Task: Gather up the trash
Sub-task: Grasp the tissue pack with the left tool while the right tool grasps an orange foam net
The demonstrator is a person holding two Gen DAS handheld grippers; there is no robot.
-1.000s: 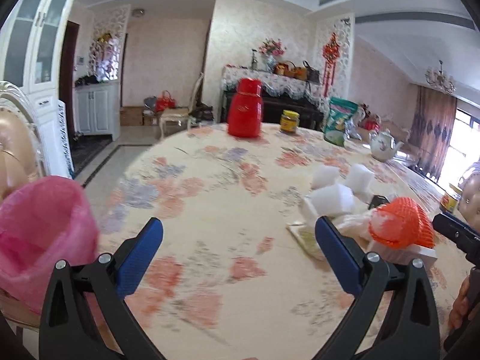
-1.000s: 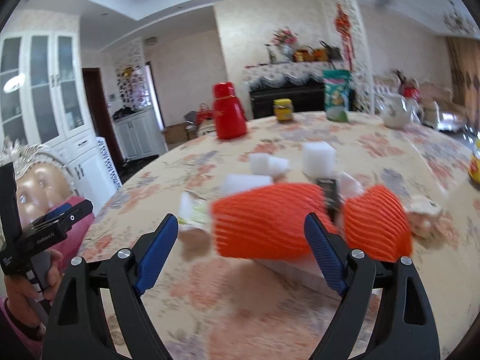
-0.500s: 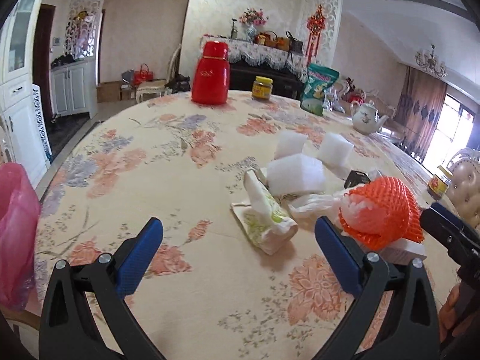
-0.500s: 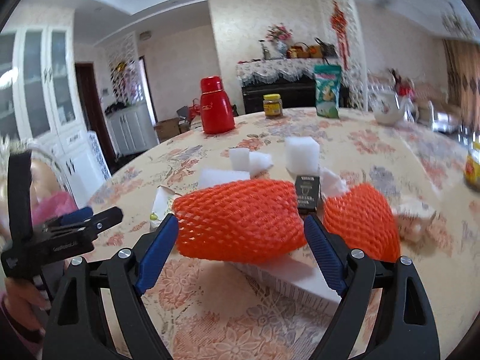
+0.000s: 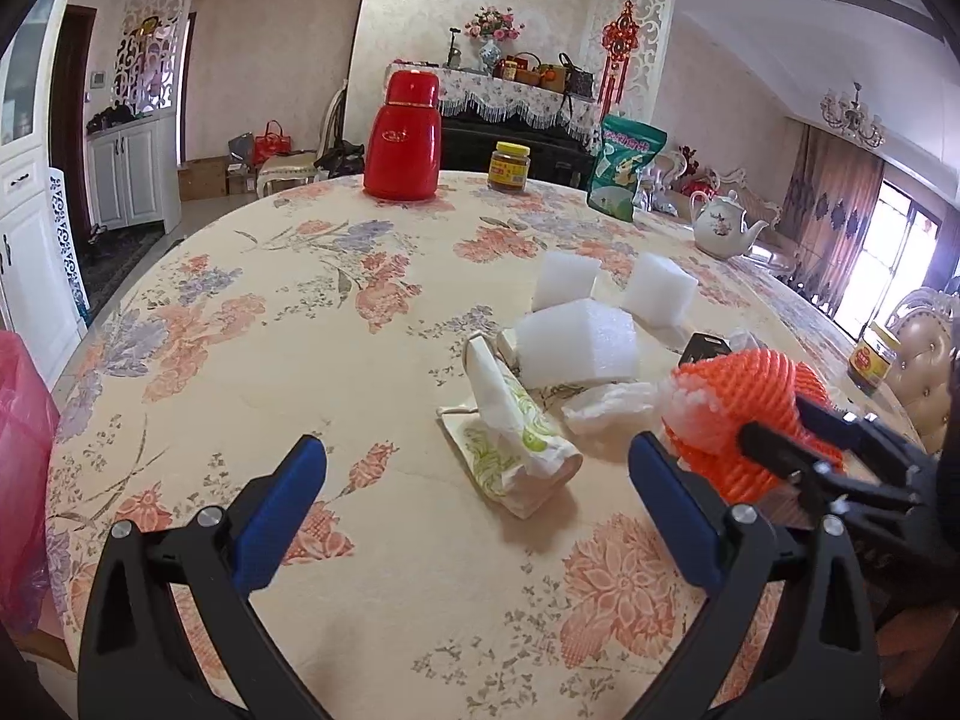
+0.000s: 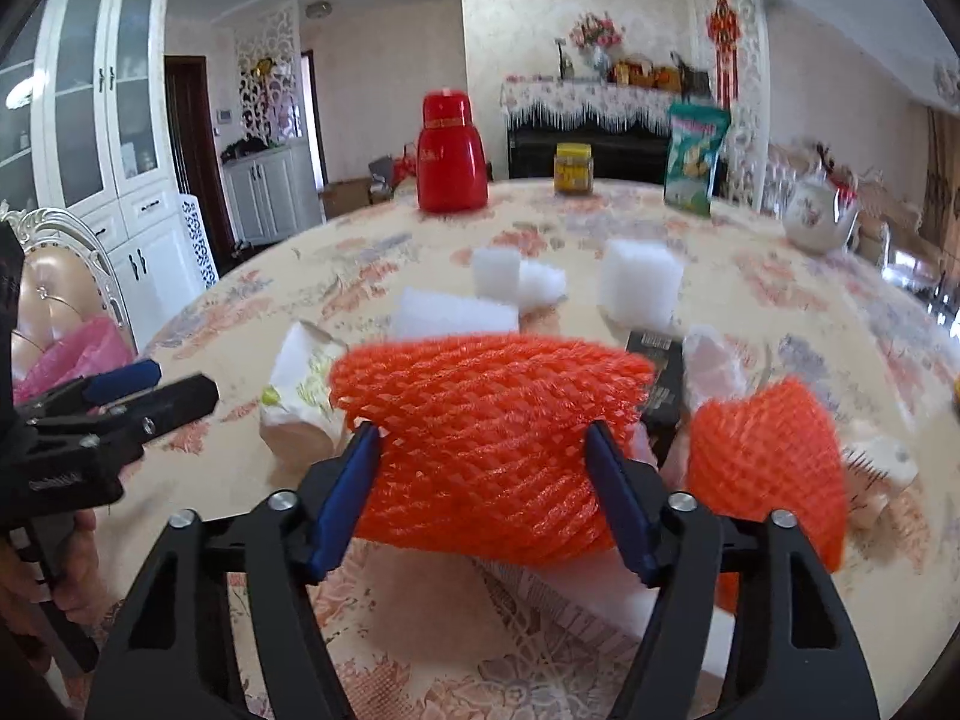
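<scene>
Orange foam netting lies on the floral table, and the right gripper is closing around it, blue pads at its flanks. Nearby sit white foam blocks (and a crumpled wrapper); the left gripper hangs spread wide, gripping nothing.

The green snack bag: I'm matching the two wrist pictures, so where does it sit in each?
Left wrist: green snack bag stands at the table's far edge, upper right of centre.
Right wrist: bag at the far edge, upper right.
Shared landmark: the jar left of it.
</scene>
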